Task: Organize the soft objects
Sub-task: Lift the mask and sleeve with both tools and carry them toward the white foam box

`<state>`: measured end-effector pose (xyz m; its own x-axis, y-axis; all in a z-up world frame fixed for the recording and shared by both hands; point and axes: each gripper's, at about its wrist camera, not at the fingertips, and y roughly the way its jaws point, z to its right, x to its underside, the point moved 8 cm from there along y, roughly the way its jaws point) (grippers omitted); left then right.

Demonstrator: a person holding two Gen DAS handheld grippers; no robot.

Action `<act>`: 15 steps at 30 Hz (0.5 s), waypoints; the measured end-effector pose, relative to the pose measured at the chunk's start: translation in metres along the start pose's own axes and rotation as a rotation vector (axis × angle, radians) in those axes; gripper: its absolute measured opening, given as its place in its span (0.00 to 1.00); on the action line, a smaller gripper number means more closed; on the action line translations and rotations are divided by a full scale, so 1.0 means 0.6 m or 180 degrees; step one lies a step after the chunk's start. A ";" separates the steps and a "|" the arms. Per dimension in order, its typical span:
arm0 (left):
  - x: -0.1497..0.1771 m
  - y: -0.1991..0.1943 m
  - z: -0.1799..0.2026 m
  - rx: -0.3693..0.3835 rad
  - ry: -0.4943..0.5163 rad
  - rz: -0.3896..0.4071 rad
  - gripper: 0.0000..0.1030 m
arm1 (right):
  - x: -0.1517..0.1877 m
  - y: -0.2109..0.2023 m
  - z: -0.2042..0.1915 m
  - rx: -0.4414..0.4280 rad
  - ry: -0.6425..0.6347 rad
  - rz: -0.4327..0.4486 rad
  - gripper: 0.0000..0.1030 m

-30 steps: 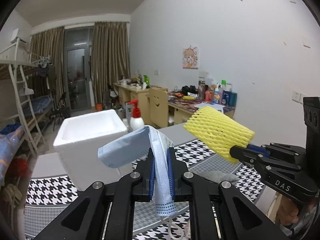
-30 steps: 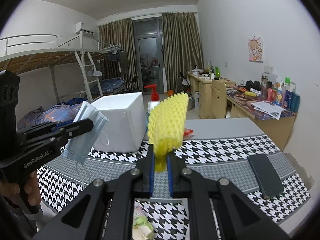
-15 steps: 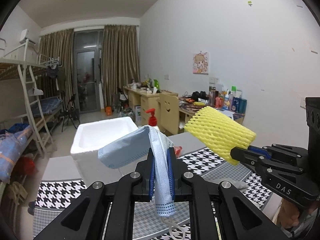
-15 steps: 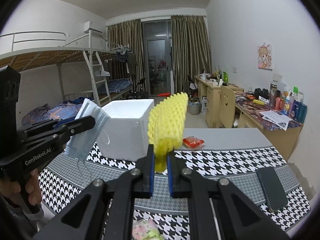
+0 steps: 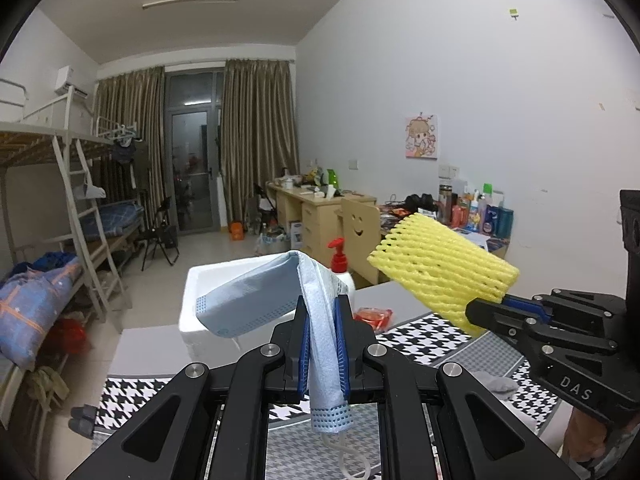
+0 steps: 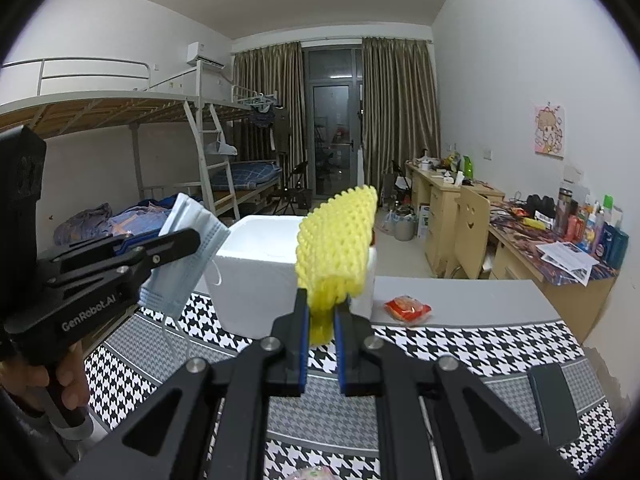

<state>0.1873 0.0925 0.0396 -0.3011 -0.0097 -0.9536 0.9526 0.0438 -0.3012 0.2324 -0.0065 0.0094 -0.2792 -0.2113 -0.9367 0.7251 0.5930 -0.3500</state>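
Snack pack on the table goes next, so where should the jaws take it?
The red snack pack lies flat on bare grey tabletop, right of the foam box. Probably come from above and pinch a crimped end edge; the flat middle offers little to grip.

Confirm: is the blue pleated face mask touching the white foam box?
Apart. Right wrist view: the mask hangs from the left gripper, clear of the foam box.
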 end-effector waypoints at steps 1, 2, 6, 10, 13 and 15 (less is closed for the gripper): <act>-0.003 0.001 -0.003 -0.0015 0.0002 0.0008 0.12 | -0.003 0.001 -0.002 0.0003 -0.0015 0.0004 0.14; -0.005 0.001 -0.003 -0.0022 0.0004 0.0011 0.12 | -0.007 0.002 -0.005 -0.0002 -0.0026 0.0008 0.14; -0.015 0.003 -0.010 -0.0069 0.0012 0.0035 0.12 | -0.017 0.003 -0.016 -0.0017 -0.0051 0.0023 0.14; -0.021 0.006 -0.018 -0.0105 -0.0014 0.0049 0.12 | -0.028 0.009 -0.026 -0.0028 -0.0085 0.0036 0.14; -0.024 0.009 -0.024 -0.0129 -0.0024 0.0045 0.12 | -0.033 0.015 -0.030 -0.0058 -0.0088 0.0008 0.14; -0.024 0.009 -0.024 -0.0136 -0.0024 0.0054 0.12 | -0.038 0.016 -0.031 -0.0081 -0.0100 0.0030 0.14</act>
<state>0.1960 0.1071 0.0520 -0.2843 -0.0162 -0.9586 0.9547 0.0868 -0.2846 0.2341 0.0182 0.0274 -0.2523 -0.2297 -0.9400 0.7113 0.6147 -0.3410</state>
